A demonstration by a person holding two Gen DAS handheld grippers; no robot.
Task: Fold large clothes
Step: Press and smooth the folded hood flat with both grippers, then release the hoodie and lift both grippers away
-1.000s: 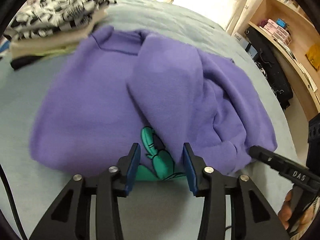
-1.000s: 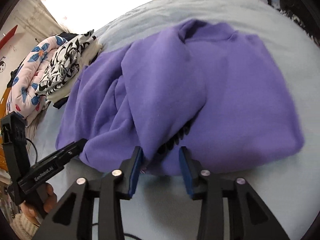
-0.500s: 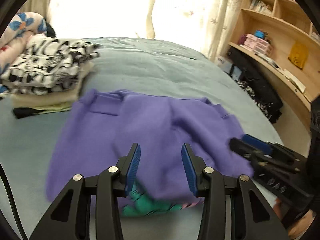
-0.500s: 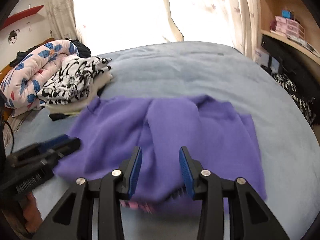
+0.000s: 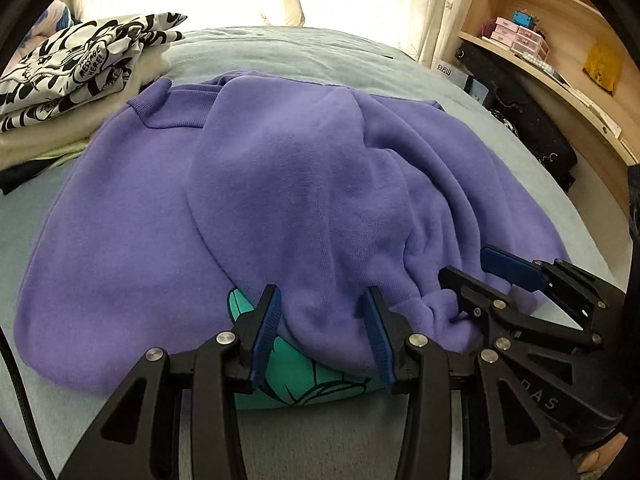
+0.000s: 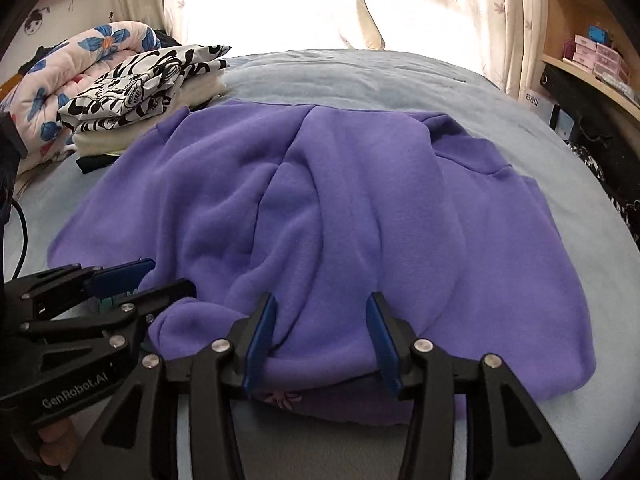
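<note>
We see the purple sweater (image 5: 280,184) lying on the bed (image 5: 320,52), collar pointing away from us, toward the clothes pile (image 5: 76,80). It looks bunched, sleeves folded in. Our left gripper (image 5: 320,328) and right gripper (image 6: 320,332) gape wide at its near hem.

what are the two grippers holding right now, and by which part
Nothing: left gripper and right gripper both have jaws open, apart around the near edge of the purple fleece sweatshirt, not clamped.
</note>
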